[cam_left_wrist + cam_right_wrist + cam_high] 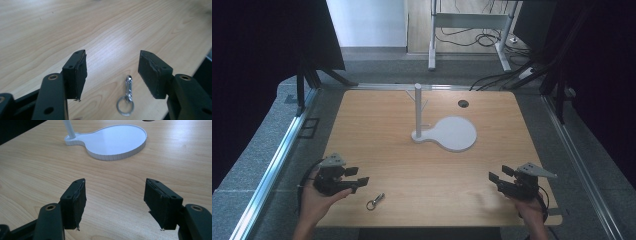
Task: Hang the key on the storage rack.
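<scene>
A small metal key ring with a snap clasp (375, 201) lies flat on the wooden table near its front edge. My left gripper (361, 176) hovers just left of and behind it, held in a hand, jaws open. In the left gripper view the key ring (126, 98) lies on the wood below the gap of the open left gripper (112, 72), touching neither pad. My right gripper (498, 173) is at the front right, open and with nothing in it. In its own view the right gripper (115, 200) faces the white stand (115, 141).
A white stand (452, 134) with an upright pegged post (417, 110) and a flat round dish sits mid-table. A dark cable hole (463, 103) is at the back. Aluminium rails border the table; cables and a desk frame lie beyond.
</scene>
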The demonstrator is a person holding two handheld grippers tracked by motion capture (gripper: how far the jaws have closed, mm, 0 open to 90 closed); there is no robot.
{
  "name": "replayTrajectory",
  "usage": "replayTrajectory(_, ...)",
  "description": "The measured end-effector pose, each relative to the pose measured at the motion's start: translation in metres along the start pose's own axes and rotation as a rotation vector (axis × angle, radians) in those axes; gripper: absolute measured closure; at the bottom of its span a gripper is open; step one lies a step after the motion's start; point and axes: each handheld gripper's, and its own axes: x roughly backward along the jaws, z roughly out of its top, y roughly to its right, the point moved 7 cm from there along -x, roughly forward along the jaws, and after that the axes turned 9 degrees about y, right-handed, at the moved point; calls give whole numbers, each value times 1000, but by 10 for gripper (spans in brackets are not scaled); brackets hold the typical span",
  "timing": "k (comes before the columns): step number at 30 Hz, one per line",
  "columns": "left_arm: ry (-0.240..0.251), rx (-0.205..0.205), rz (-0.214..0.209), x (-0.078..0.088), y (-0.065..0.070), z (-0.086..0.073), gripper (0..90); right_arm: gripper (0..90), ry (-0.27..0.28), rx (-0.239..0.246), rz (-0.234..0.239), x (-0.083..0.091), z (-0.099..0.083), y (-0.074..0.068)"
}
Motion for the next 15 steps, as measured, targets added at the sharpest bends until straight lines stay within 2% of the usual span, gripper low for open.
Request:
replayTrajectory(2, -8, -4, -2, 9, 1, 1, 410, 342, -3, 0, -4, 0, -1, 0)
replayTrajectory(5, -31, -6, -20, 13, 4, -1, 410, 342, -4, -1, -11, 0, -1, 1)
replayTrajectory(9, -96, -18, -26, 6, 6, -9, 413, 342, -11, -8, -21, 0, -4, 3)
replayTrajectory(12, -136, -25, -48, -2, 13, -15, 417, 341, -27, -11, -28, 0, -9, 3)
replayTrajectory(15, -160, -33, -57, -5, 16, -17, 421, 341, -28, -15, -31, 1, -10, 3)
